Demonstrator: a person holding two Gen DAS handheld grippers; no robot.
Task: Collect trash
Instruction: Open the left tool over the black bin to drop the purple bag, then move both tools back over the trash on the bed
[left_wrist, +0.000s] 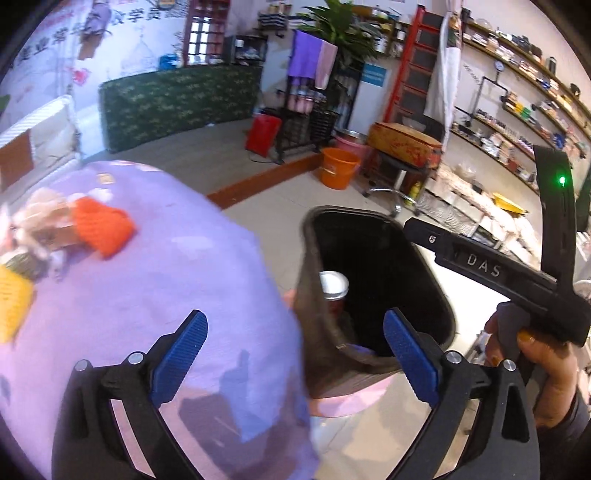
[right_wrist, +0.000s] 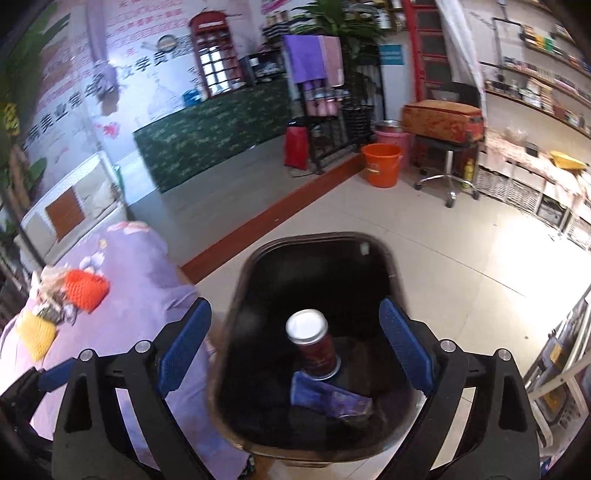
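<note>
A black trash bin (right_wrist: 258, 266) stands on the floor beside a table with a purple cloth (right_wrist: 140, 266). Inside it a dark red can (right_wrist: 314, 349) stands upright on a blue-purple wrapper (right_wrist: 328, 398). My right gripper (right_wrist: 295, 347) is open and empty, directly above the bin's mouth. My left gripper (left_wrist: 295, 358) is open and empty over the table edge and the bin's rim (left_wrist: 314, 295); the can (left_wrist: 334, 291) shows there too. An orange net piece (left_wrist: 103, 227), a yellow one (left_wrist: 11, 306) and crumpled scraps (left_wrist: 37, 221) lie on the table.
The right gripper's body and the hand (left_wrist: 532, 354) holding it show at the right of the left wrist view. An orange bucket (right_wrist: 380, 164), a pink bucket (right_wrist: 393, 140), a stool with a cushion (right_wrist: 443, 122), a rack and shelves stand farther back on the tiled floor.
</note>
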